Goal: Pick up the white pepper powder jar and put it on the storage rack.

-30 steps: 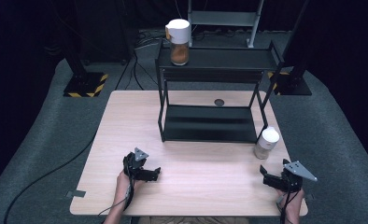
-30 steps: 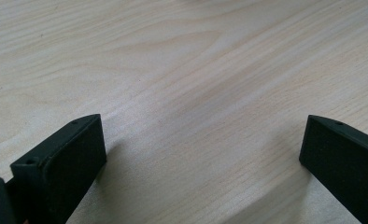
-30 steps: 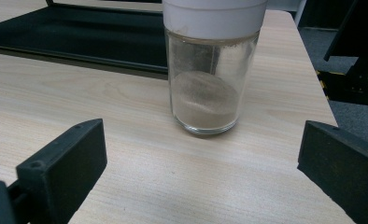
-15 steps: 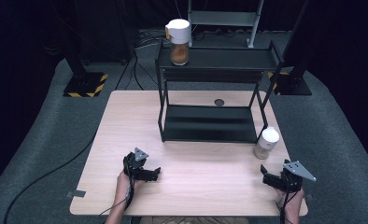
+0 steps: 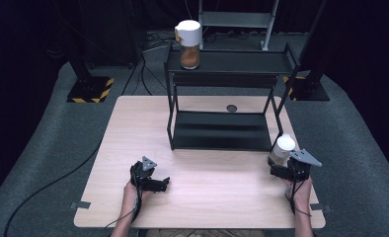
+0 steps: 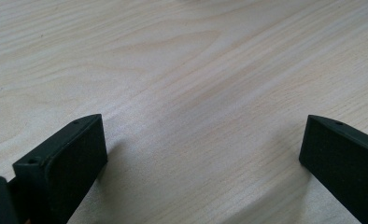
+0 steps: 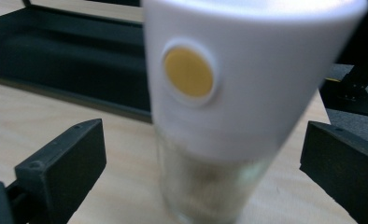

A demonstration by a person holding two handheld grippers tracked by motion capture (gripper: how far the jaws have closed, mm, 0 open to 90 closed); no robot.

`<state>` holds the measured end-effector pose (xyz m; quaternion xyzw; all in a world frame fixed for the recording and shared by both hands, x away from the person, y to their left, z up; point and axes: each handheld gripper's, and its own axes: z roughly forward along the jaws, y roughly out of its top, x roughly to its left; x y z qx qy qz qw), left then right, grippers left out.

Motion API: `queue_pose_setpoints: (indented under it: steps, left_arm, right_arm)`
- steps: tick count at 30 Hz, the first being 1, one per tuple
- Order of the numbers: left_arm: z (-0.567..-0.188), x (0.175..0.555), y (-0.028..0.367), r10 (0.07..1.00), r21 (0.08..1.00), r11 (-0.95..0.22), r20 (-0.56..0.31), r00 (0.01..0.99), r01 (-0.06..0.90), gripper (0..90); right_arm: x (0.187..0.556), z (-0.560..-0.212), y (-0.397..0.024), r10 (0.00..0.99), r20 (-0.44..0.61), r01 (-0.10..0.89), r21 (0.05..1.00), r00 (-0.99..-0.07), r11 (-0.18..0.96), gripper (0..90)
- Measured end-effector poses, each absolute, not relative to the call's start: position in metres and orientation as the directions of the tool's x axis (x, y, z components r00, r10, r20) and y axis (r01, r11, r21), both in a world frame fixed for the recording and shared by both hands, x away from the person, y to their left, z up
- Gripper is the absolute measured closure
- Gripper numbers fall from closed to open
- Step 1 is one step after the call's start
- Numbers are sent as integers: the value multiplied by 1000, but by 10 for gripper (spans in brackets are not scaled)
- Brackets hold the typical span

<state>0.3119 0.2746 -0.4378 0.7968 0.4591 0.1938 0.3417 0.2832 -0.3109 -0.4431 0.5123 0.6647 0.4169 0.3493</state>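
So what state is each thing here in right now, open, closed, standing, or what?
Left gripper: open, nothing between its jaws, over bare wood.
Right gripper: open, jaws either side of the near jar, not touching.
White-capped glass jar on the table: upright, cap on.
White-capped jar of orange powder: upright on the black metal shelf, cap on.

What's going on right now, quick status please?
Right gripper open, jaws either side of white-capped jar. Left gripper open over bare table. Nothing in the way.
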Motion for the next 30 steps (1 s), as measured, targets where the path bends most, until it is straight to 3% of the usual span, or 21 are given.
queue_pose_setpoints:
  steps: [16,17,19,21,30]
  left_arm:
    - [-438,312,275,864,722,-345,-5,503,599,1]
    - [-438,312,275,864,722,-345,-5,503,599,1]
    - [-438,312,275,864,722,-345,-5,503,599,1]
    - [-438,312,275,864,722,-345,-5,503,599,1]
    - [-438,312,275,864,722,-345,-5,503,599,1]
  right_arm:
    - [308,-449,-319,971,0,410,906,-241,102,0]
    - [307,-450,-319,972,2,407,908,-237,98,35]
    - [305,-452,-324,969,24,399,913,-248,80,227]
    - [307,-452,-331,961,45,410,909,-272,73,285]
    - [301,-453,-333,958,53,398,915,-282,67,301]
